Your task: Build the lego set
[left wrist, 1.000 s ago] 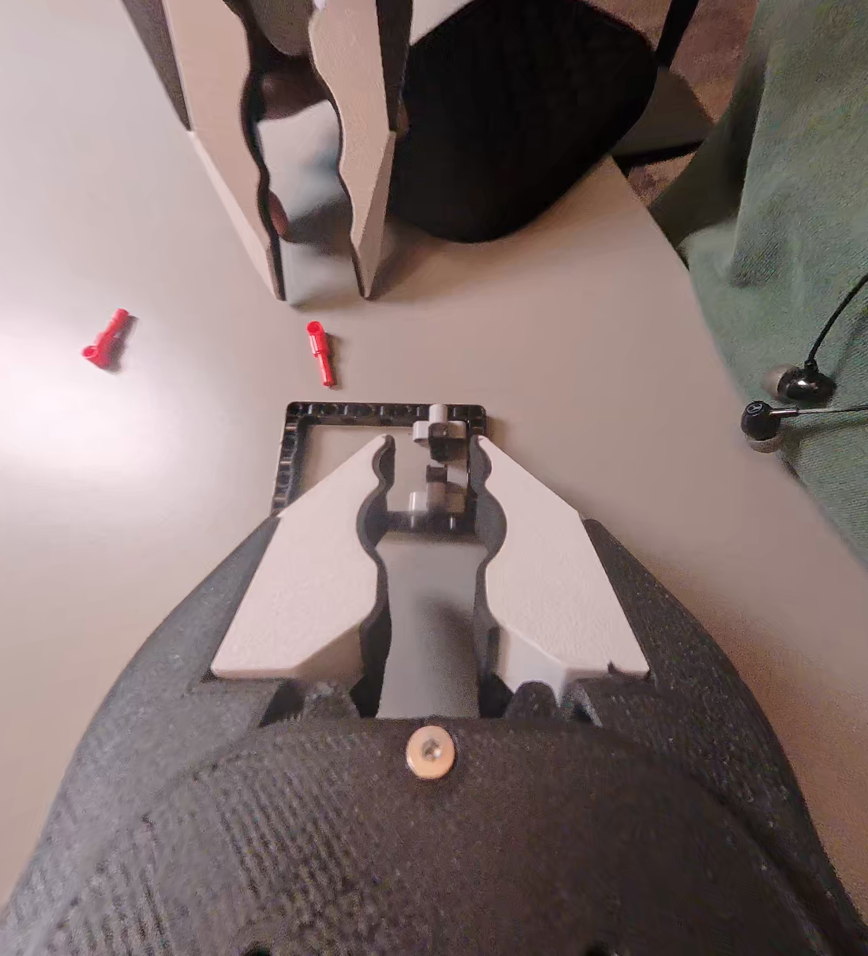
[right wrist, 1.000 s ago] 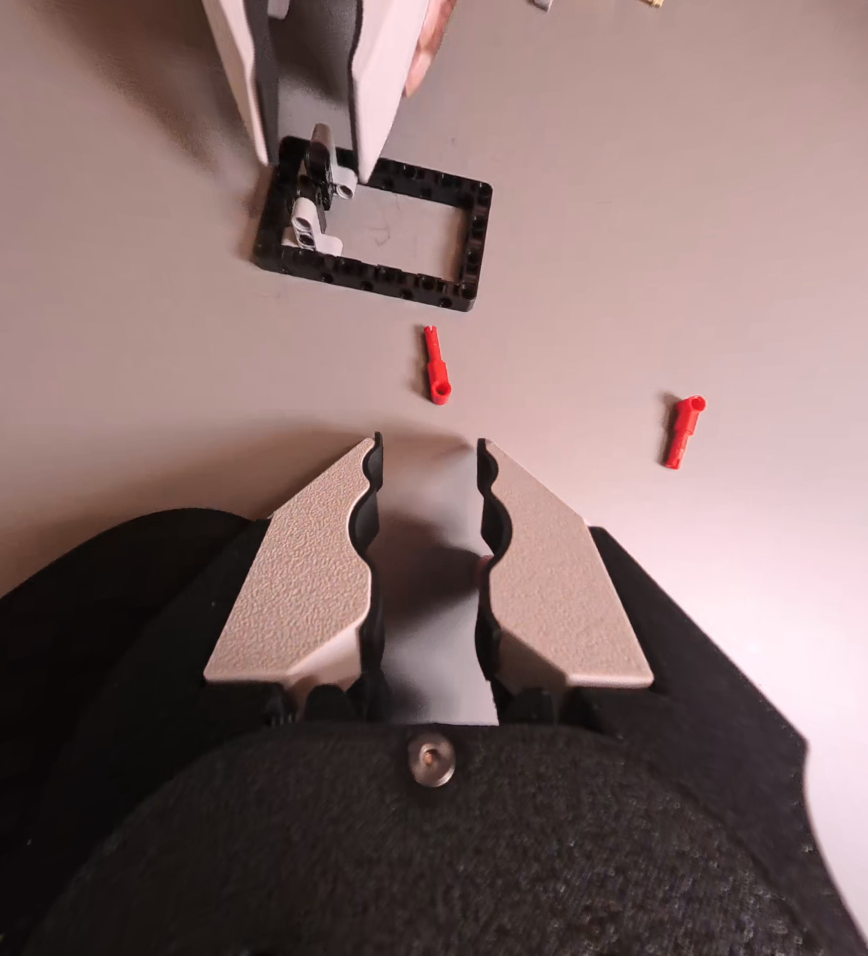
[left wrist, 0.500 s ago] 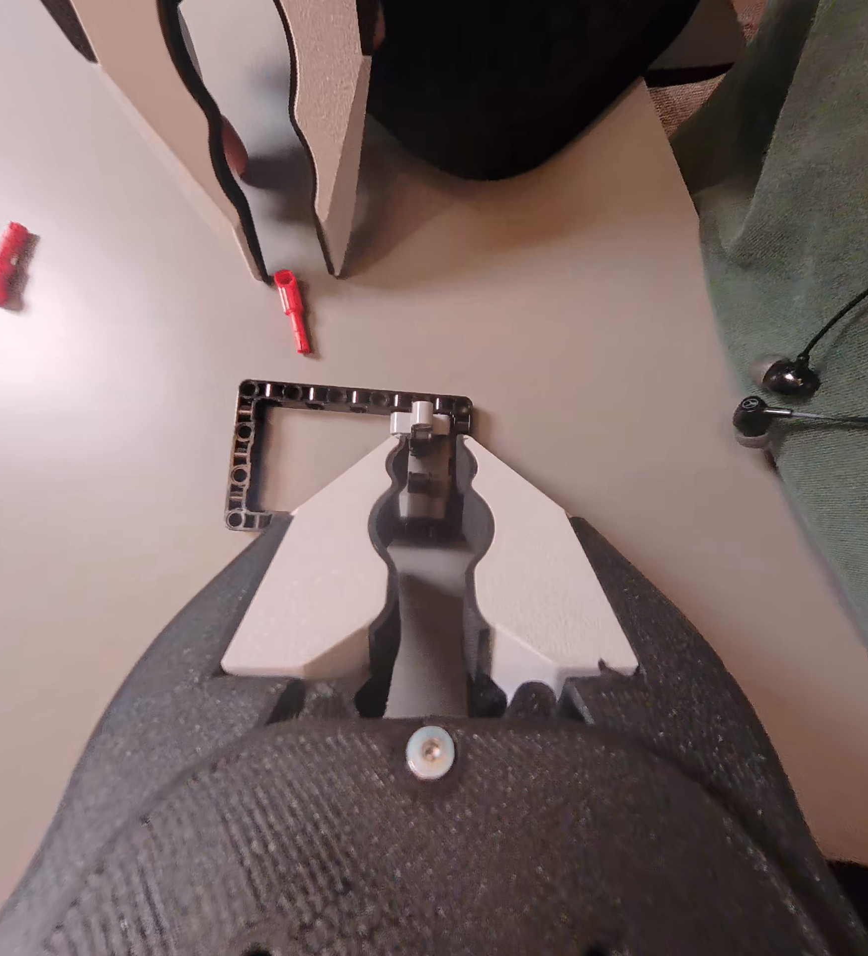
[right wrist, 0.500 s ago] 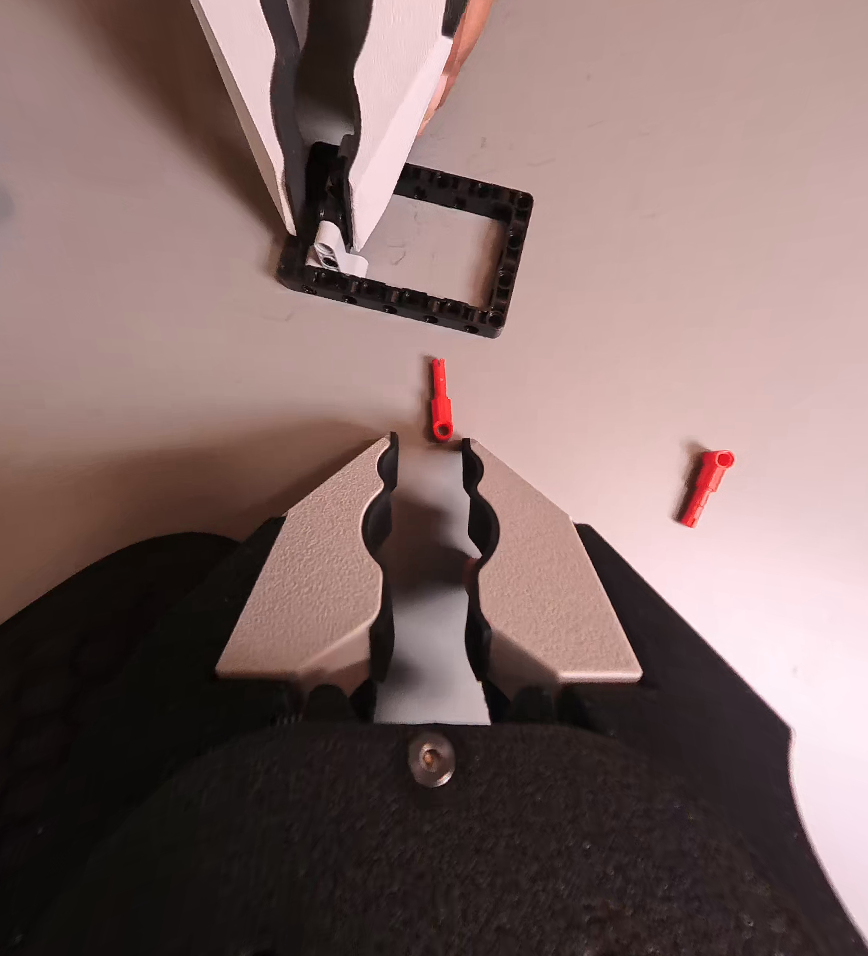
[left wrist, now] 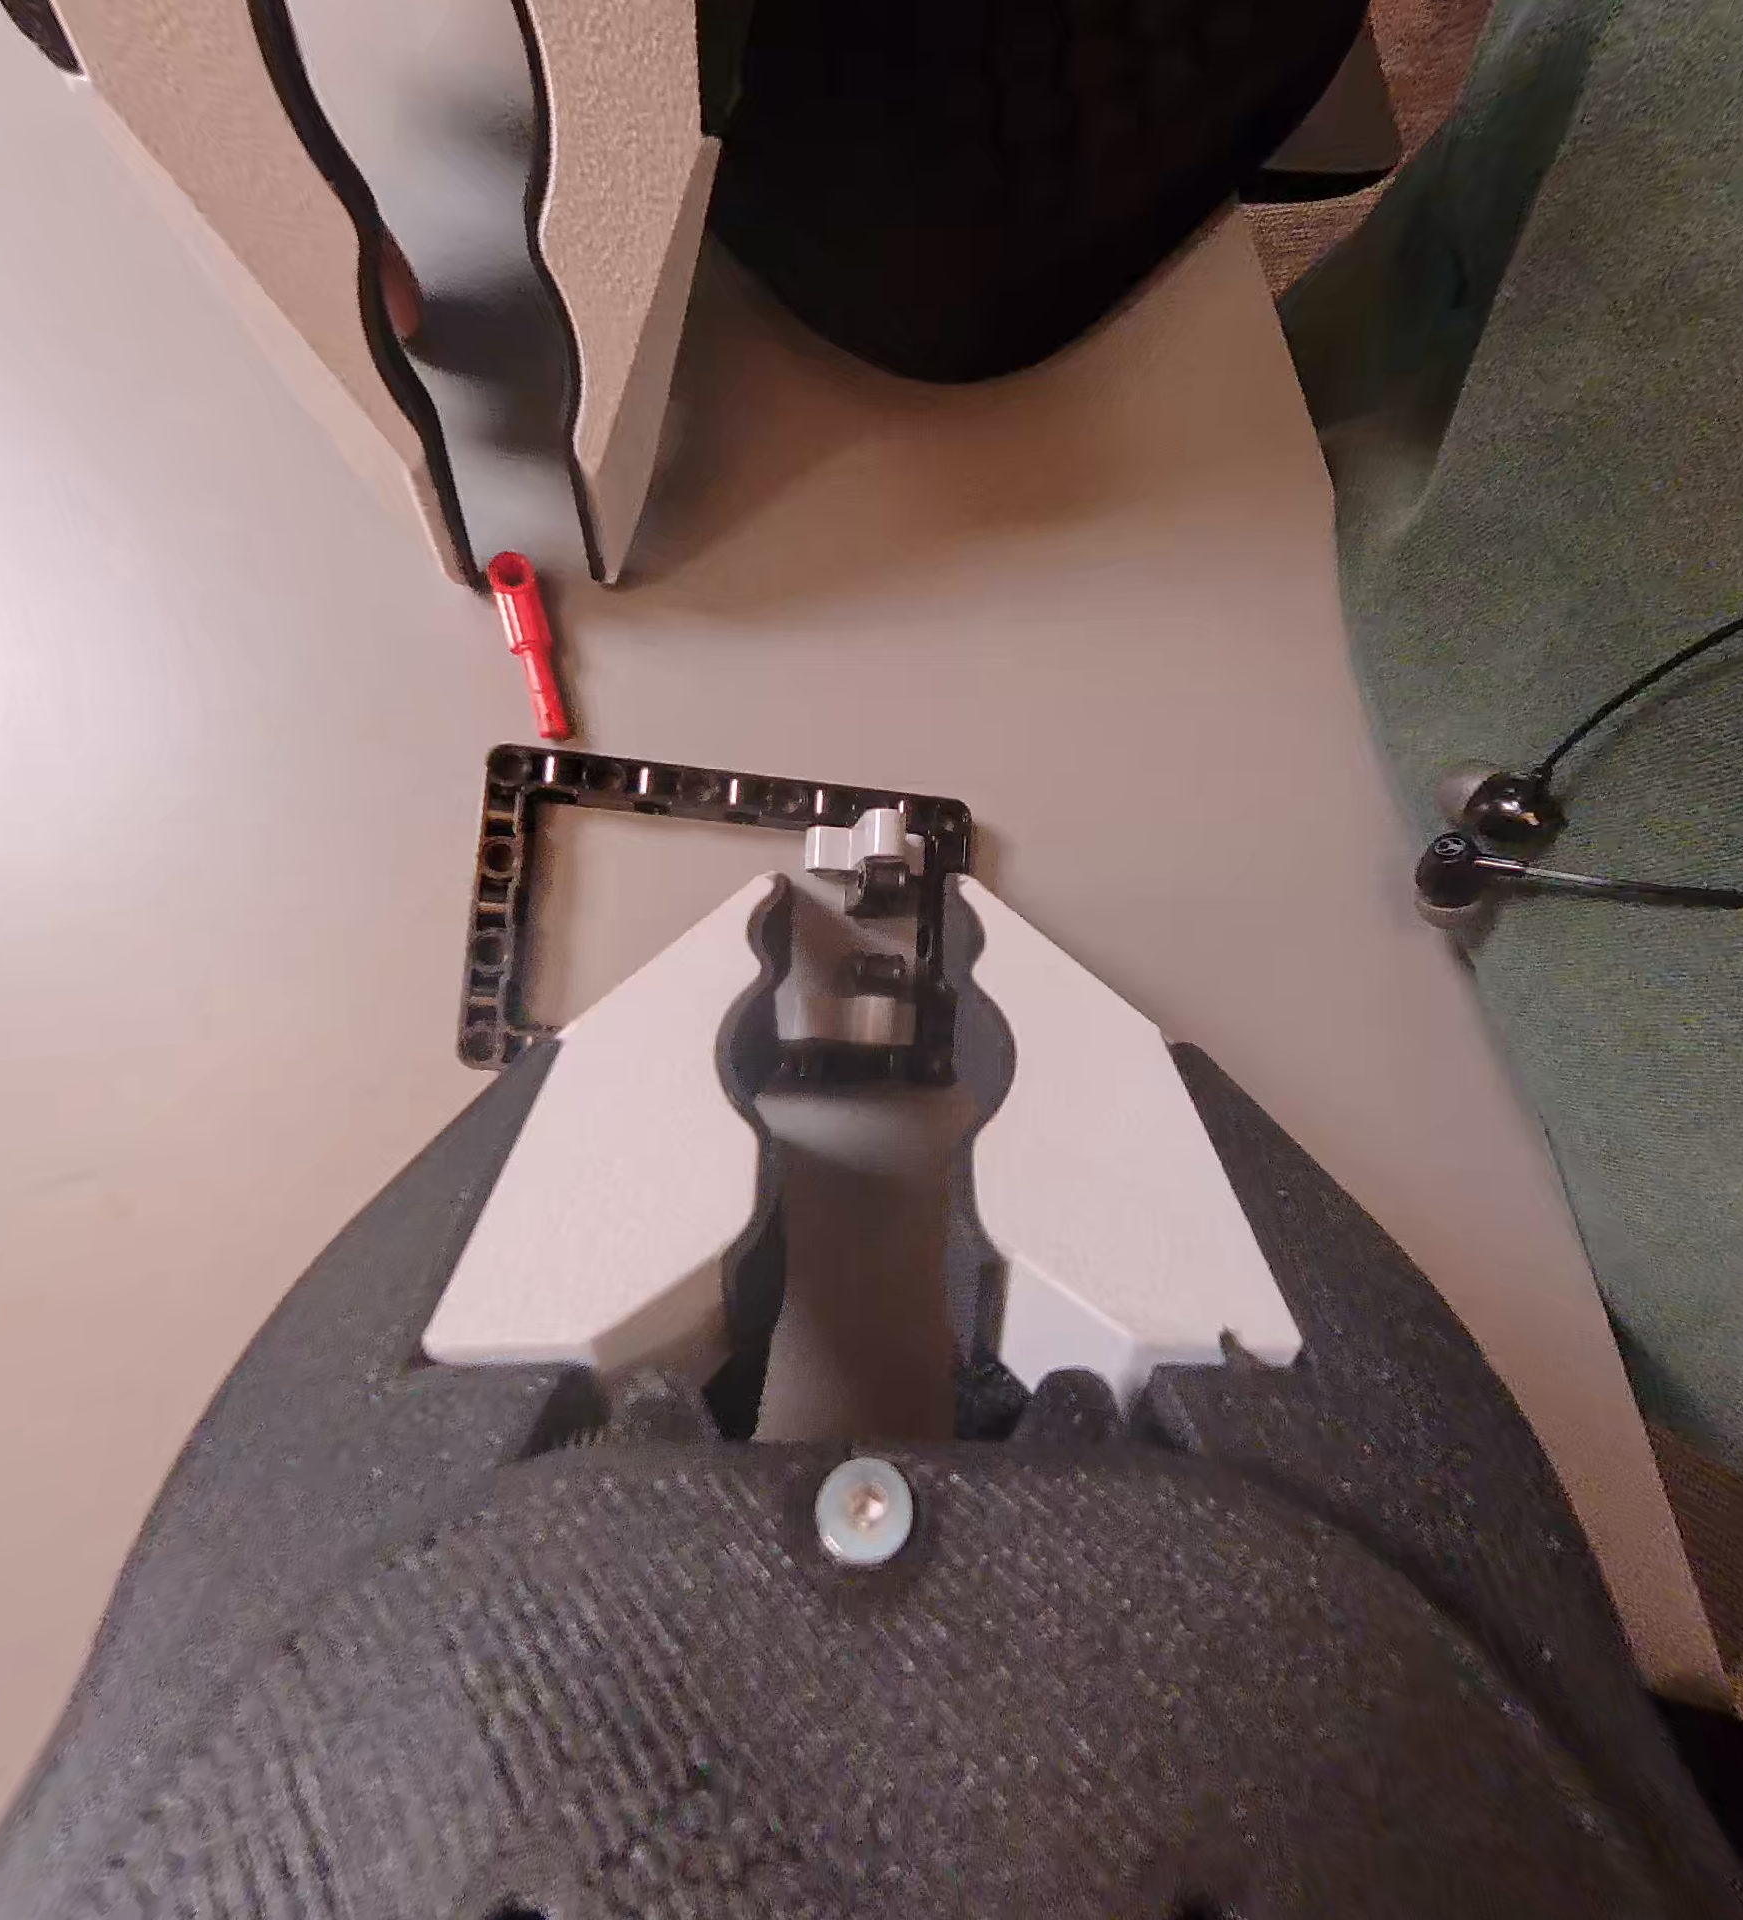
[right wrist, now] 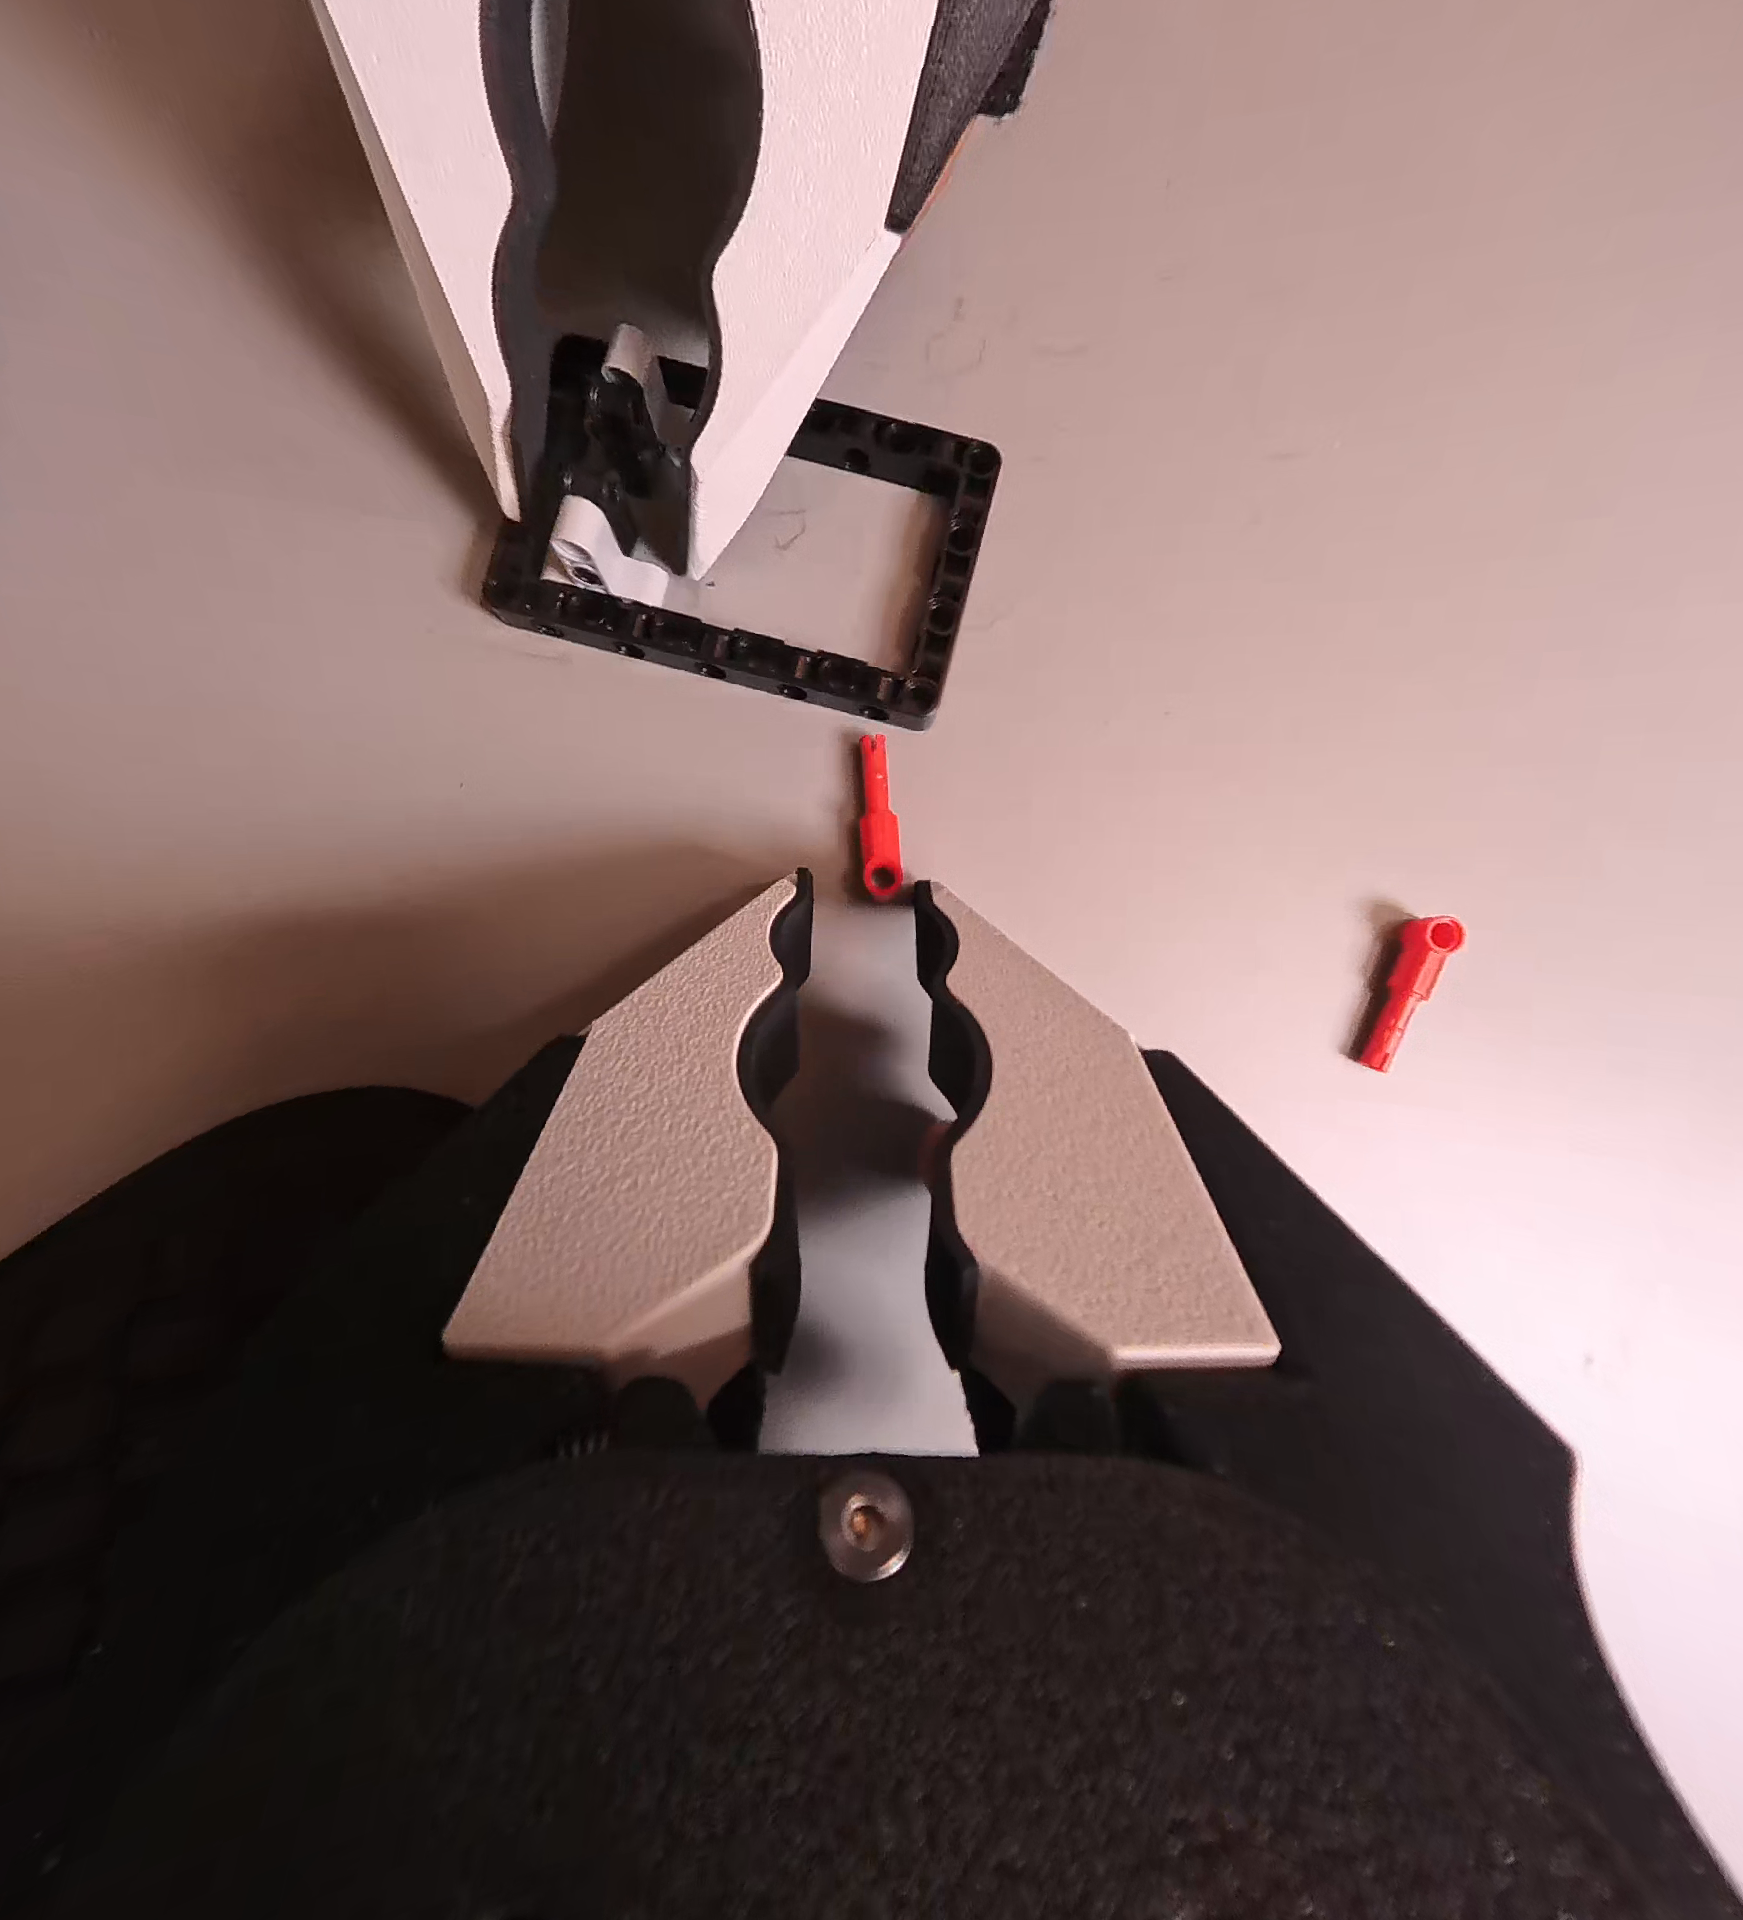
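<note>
Black plastic makes up the one assembled part so far: a rectangular frame (right wrist: 742,582) lying flat on the table (right wrist: 1366,416), with a small grey-and-black connector cluster (left wrist: 867,862) fitted inside one short end. That looks like an early stage of the build. Two red pins are loose on the table and not yet fitted: the near red pin (right wrist: 878,821) lies just beside the frame's long side, and the far red pin (right wrist: 1407,992) lies well apart to the side. Whether other parts wait out of view cannot be told.

Reaching down from above, the left gripper (left wrist: 867,894) has its fingers narrowed around the frame's short end and the connector there, apparently pinning it in place. Coming in low over the table from the opposite side, the right gripper (right wrist: 862,894) has its fingers spread a little and empty, the tips right at the ringed head of the near red pin, so picking that pin up seems the step in hand. Black earbuds (left wrist: 1480,842) rest on green cloth (left wrist: 1625,520) at the table's edge.
</note>
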A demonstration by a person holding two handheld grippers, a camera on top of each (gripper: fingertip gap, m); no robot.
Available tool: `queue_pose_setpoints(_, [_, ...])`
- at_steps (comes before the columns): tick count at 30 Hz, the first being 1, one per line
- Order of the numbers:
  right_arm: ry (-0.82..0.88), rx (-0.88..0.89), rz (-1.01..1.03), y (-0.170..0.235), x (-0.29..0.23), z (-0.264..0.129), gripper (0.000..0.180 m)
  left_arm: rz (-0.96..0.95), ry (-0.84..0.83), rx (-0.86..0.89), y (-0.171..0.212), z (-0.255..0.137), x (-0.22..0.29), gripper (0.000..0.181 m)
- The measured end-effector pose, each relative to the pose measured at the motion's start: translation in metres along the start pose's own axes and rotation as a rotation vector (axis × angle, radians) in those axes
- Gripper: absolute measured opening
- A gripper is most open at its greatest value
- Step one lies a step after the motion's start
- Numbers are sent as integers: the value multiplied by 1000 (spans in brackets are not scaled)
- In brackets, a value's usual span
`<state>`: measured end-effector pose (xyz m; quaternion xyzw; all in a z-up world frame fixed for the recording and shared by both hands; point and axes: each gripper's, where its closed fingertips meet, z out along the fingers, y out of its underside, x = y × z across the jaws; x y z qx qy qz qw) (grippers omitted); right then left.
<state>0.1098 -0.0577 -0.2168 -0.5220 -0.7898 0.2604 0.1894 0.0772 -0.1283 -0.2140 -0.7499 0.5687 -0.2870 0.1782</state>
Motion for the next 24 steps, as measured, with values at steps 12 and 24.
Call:
queue_pose_setpoints(12, [-20,2,-16,0,0,0,18,-16,-91,15,-4,6,7,32])
queue_pose_setpoints(24, [5,10,-33,-4,-4,3,5,-28,-127,31,-13,13,7,31])
